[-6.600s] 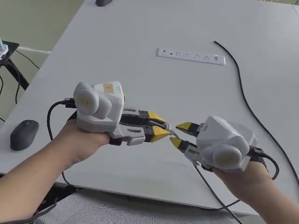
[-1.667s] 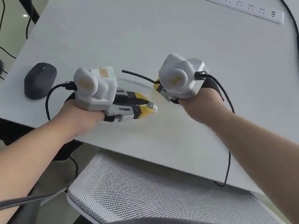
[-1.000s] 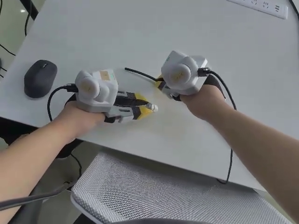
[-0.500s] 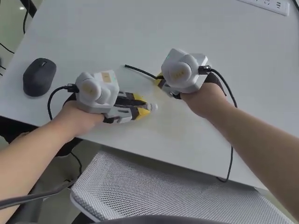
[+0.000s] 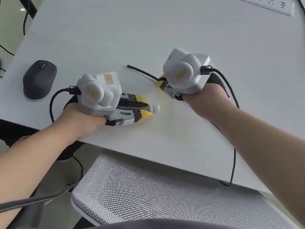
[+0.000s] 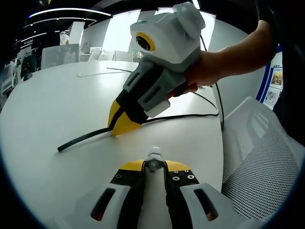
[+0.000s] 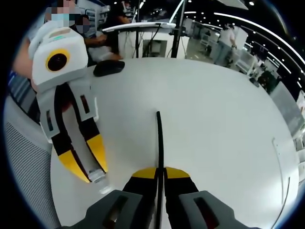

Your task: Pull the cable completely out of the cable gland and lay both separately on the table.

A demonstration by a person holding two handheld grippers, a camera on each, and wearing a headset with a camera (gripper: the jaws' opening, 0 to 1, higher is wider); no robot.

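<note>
The black cable (image 5: pixel 140 72) lies on the white table (image 5: pixel 95 33), free of the gland. My right gripper (image 5: pixel 162 84) is shut on it low over the table; in the right gripper view the cable (image 7: pixel 159 138) runs straight ahead from the shut jaws (image 7: pixel 160 172). My left gripper (image 5: pixel 151 109) is shut on the small whitish cable gland (image 5: pixel 155 109), held just above the table near its front edge. In the left gripper view the gland (image 6: pixel 153 156) sits between the yellow fingertips, and the cable (image 6: pixel 83 139) trails from the right gripper (image 6: pixel 121 126) beyond it.
A dark mouse (image 5: pixel 39 78) rests at the table's left edge. A white power strip (image 5: pixel 269 3) lies far back right. A grey mesh chair (image 5: pixel 167 195) stands below the front edge. The right gripper's own lead (image 5: pixel 229 98) hangs over the edge.
Several seconds ago the grippers faced each other at the gland; since then the right gripper has carried the cable away to the table. Over the last second both have hardly moved.
</note>
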